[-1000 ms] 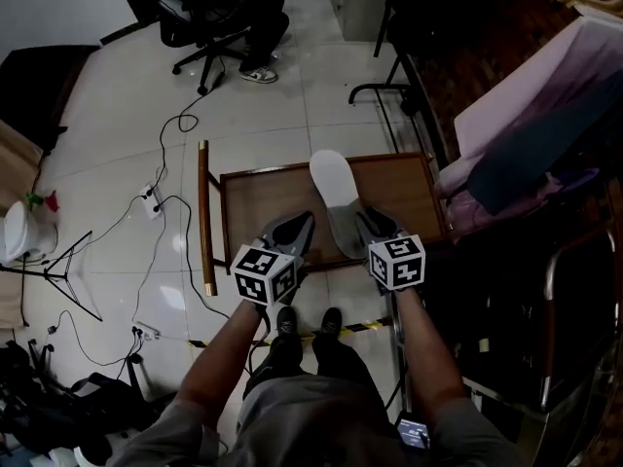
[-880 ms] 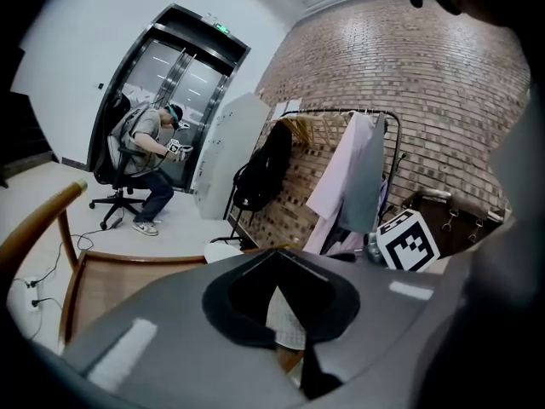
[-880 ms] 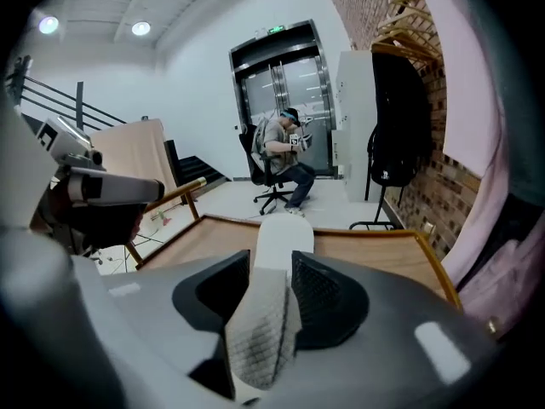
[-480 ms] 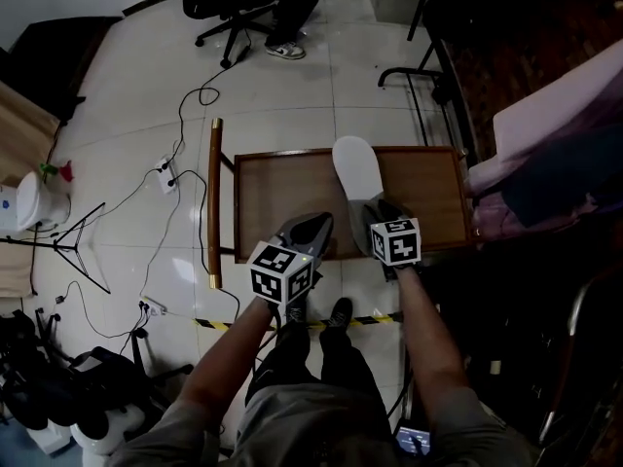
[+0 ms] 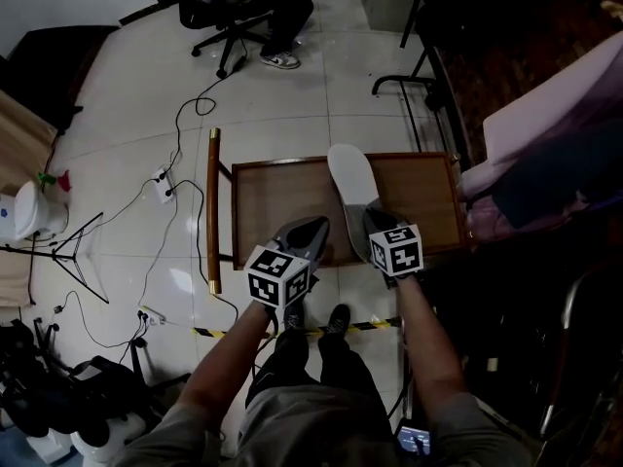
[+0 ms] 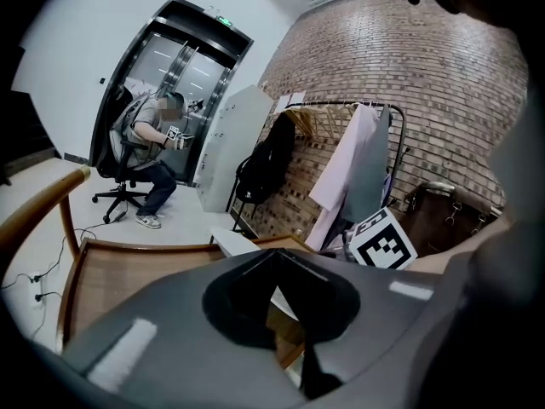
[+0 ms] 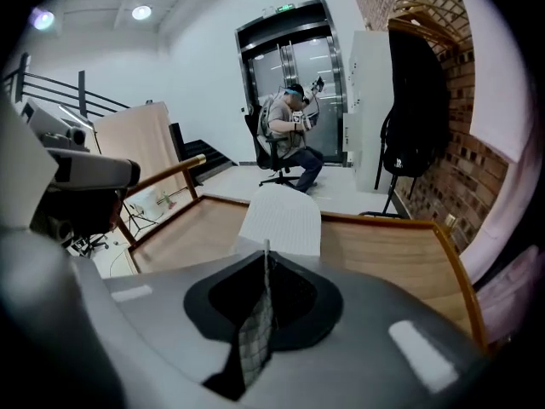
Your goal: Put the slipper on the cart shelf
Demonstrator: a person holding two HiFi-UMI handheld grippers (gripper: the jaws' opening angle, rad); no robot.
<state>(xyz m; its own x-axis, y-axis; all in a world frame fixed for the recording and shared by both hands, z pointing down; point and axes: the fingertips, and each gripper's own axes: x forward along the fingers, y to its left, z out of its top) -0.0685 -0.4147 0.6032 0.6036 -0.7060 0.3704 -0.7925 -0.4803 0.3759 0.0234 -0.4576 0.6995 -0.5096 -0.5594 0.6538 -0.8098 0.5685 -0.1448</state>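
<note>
One risk: right gripper (image 5: 374, 218), jaws closing empty, could snag slipper (image 5: 347, 173) off cart shelf (image 5: 282, 200).
Left gripper (image 5: 315, 225): closed, empty.

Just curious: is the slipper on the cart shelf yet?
On it: the white slipper lies on the wooden cart shelf.
</note>
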